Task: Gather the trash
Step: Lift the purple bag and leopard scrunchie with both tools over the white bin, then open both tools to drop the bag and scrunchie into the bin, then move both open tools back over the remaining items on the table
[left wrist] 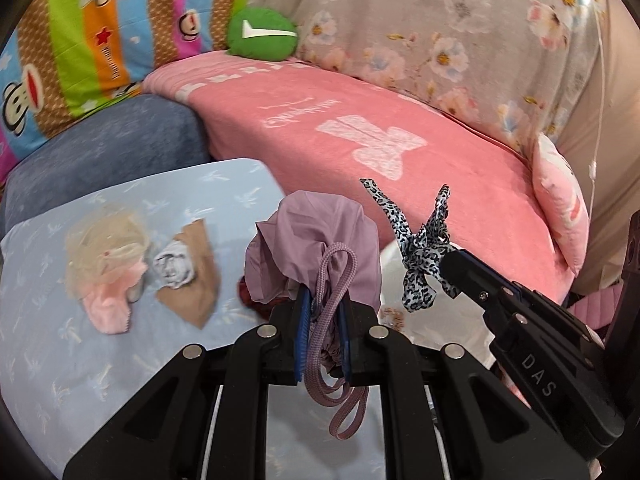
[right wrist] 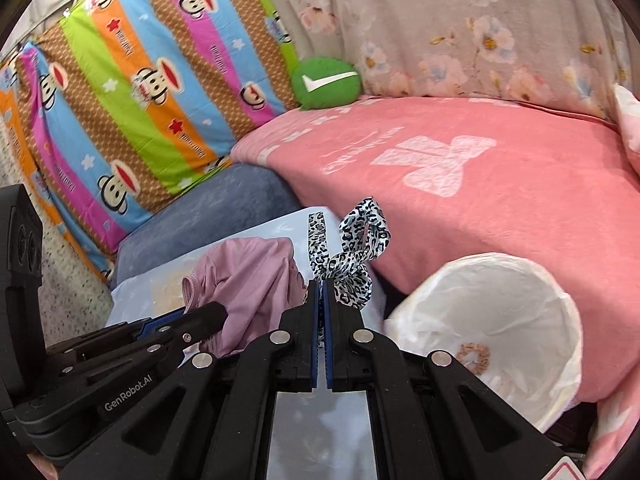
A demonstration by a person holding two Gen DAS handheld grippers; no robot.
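Observation:
My left gripper [left wrist: 324,300] is shut on a mauve cloth pouch [left wrist: 312,248] and its drawstring cord [left wrist: 332,360], held up above the light blue sheet [left wrist: 80,352]. My right gripper [right wrist: 321,286] is shut on a leopard-print ribbon [right wrist: 352,268], which stands up from its tips; the ribbon [left wrist: 420,248] also shows at the right of the left wrist view. A white-lined trash bin [right wrist: 500,320] stands below and right of the right gripper, with a small beige scrunchie [right wrist: 474,356] inside. On the sheet lie a pink and cream cloth [left wrist: 108,272], a crumpled white paper [left wrist: 174,266] and brown paper [left wrist: 196,280].
A pink blanket [right wrist: 480,200] covers the sofa seat behind the bin. A floral cover [right wrist: 460,32] hangs at the back, a striped monkey-print cushion [right wrist: 140,92] at the left, with a green round cushion [right wrist: 326,84] between them. A blue-grey cushion [left wrist: 112,148] borders the sheet.

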